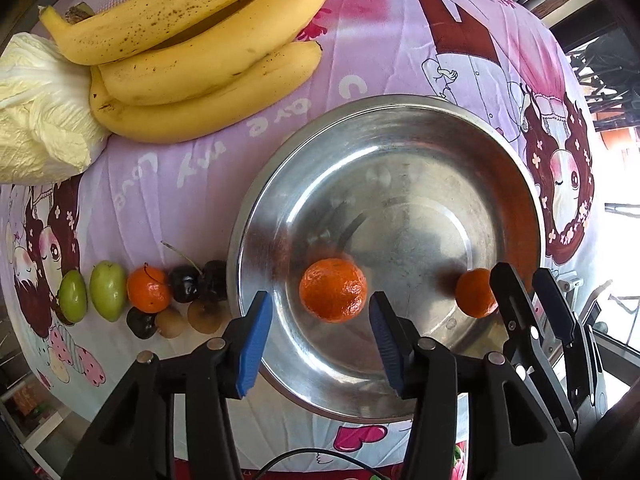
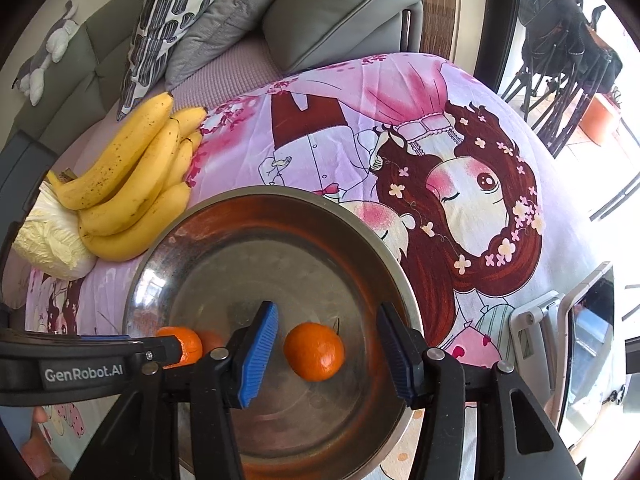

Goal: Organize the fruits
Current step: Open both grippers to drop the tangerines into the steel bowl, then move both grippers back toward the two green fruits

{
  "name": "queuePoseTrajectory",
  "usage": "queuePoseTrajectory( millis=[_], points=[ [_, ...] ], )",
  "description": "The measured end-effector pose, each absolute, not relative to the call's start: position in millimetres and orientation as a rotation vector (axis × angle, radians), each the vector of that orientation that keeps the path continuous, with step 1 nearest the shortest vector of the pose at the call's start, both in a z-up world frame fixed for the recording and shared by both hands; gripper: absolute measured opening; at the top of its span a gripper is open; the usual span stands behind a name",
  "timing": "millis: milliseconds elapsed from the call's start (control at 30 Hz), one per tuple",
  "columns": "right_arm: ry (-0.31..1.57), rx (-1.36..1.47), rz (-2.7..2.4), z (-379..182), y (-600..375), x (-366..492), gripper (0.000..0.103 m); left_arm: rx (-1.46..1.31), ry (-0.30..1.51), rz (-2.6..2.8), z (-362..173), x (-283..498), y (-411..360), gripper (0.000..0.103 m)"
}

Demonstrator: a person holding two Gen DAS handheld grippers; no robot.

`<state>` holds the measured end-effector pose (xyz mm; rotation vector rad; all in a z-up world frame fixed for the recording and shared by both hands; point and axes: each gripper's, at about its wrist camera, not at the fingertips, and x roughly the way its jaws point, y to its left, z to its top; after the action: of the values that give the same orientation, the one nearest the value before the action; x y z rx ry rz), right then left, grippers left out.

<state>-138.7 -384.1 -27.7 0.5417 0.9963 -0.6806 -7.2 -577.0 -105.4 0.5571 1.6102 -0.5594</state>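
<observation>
A steel bowl (image 1: 400, 136) sits on the pink cartoon cloth and holds two mandarins. In the left wrist view one mandarin (image 1: 333, 295) lies between the open blue pads of my left gripper (image 1: 320, 336), untouched. The second mandarin (image 1: 476, 293) lies at the bowl's right, beside the right gripper's fingers (image 1: 516, 300). In the right wrist view that mandarin (image 2: 314, 351) lies between the open pads of my right gripper (image 2: 326, 354), untouched; the bowl's rim (image 2: 280, 192) shows there too. The other mandarin (image 2: 186, 346) is partly hidden behind the left gripper's arm.
A bunch of bananas (image 1: 192, 48) and a napa cabbage (image 1: 40, 112) lie at the far left. A row of small fruits sits left of the bowl: two green ones (image 1: 107, 290), a mandarin (image 1: 149, 289), dark cherries (image 1: 184, 284). A phone stand (image 2: 576, 340) is at the right.
</observation>
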Motion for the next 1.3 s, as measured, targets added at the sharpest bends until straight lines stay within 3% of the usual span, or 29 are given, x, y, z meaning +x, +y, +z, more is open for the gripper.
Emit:
queuePoseTrajectory(
  millis=[233, 333, 467, 767, 867, 967, 1300],
  points=[
    [1.025, 0.495, -0.644, -28, -369, -126, 0.059, 0.536, 1.618, -0.548, -90, -6, -536, 0.052],
    [1.025, 0.475, -0.641, -26, -364, -123, 0.067, 0.547, 1.606, -0.545, -86, -4, -522, 0.054],
    [1.035, 0.454, -0.621, -28, -359, -118, 0.072, 0.530, 1.574, -0.512, -78, 3, -498, 0.072],
    [1.040, 0.438, -0.591, -31, -357, -115, 0.089, 0.534, 1.529, -0.455, -80, 11, -450, 0.082],
    [1.046, 0.429, -0.585, -32, -355, -113, 0.097, 0.507, 1.524, -0.437, -80, 14, -436, 0.091],
    [1.047, 0.413, -0.582, -33, -354, -112, 0.103, 0.480, 1.512, -0.430, -73, 18, -422, 0.092],
    [1.059, 0.418, -0.583, -35, -355, -112, 0.103, 0.406, 1.453, -0.399, -49, 29, -371, 0.092]
  ],
)
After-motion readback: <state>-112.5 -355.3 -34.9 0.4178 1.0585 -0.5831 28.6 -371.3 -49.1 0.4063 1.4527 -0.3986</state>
